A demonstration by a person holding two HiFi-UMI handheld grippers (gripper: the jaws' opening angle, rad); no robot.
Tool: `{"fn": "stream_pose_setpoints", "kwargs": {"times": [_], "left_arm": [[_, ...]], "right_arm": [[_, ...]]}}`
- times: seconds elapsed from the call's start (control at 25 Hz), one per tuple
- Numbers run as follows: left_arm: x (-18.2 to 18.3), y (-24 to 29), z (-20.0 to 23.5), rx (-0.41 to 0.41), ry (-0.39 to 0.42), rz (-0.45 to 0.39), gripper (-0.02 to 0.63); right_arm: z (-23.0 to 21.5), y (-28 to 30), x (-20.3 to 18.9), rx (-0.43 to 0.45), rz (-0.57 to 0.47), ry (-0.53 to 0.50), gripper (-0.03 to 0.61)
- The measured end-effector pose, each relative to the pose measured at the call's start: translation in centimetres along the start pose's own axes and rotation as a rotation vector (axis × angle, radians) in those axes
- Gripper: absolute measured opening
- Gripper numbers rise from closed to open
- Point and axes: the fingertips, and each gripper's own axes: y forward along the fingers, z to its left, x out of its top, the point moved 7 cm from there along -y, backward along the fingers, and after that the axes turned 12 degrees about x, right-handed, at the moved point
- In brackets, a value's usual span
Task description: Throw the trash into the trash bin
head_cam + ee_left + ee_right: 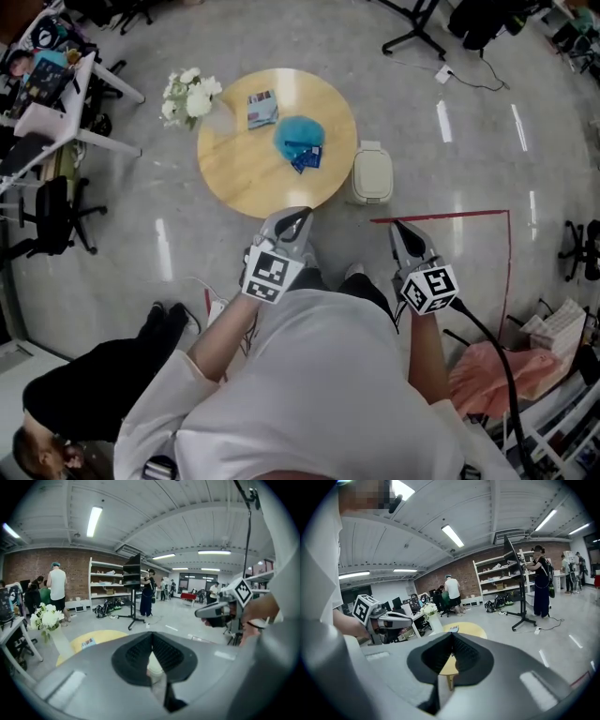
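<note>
Wooden round table [234, 178] bears crumpled blue trash [298, 139]; left gripper [298, 217] and right gripper [401, 231] closed, empty.

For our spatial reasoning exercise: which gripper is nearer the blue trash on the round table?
Left. The left gripper is at the table edge, facing the blue trash; the right gripper is farther right, off the table.
</note>
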Motion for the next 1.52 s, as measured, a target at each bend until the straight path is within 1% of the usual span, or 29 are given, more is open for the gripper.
{"fn": "stream_pose_setpoints", "kwargs": {"times": [0.16,0.32,0.6,0.72,0.84,0.96,1.08,1.24,1.36,1.52], "left_arm": [[-0.6,0.9,0.1,0.003,-0.013,0.022,0.006],[-0.8,2.4,-0.3,0.028,-0.034,0.034,0.006],[-1.4,5.2,-2.1,0.112,-0.034,0.044,0.006],[-2.1,6.8,-3.3,0.12,-0.032,0.067,0.006],[-2.7,8.0,-4.4,0.126,-0.05,0.098,0.006],[-3.2,9.0,-5.2,0.137,-0.063,0.118,0.006],[-4.2,10.2,-5.2,0.16,-0.055,0.134,0.006],[-6.5,11.9,-5.6,0.193,-0.049,0.154,0.006],[-8.5,12.8,-6.0,0.209,-0.073,0.181,0.006],[-10.6,14.1,-6.5,0.229,-0.11,0.194,0.006]], "right_arm": [[-1.0,0.7,-0.6,0.003,0.026,0.013,0.0],[-3.0,1.3,-1.0,0.007,0.037,0.02,0.001],[-7.1,1.6,-2.2,0.034,0.073,0.037,0.0],[-9.4,1.9,-3.3,0.022,0.109,0.044,0.0],[-11.5,2.1,-4.6,0.007,0.156,0.051,0.002],[-13.3,2.0,-5.5,0.005,0.177,0.063,0.002],[-15.1,2.8,-6.8,0.017,0.204,0.074,0.0],[-17.4,4.1,-9.3,0.04,0.247,0.075,0.0],[-18.6,5.2,-11.4,0.056,0.273,0.089,0.0],[-20.2,5.9,-14.5,0.061,0.317,0.11,0.0]]}}
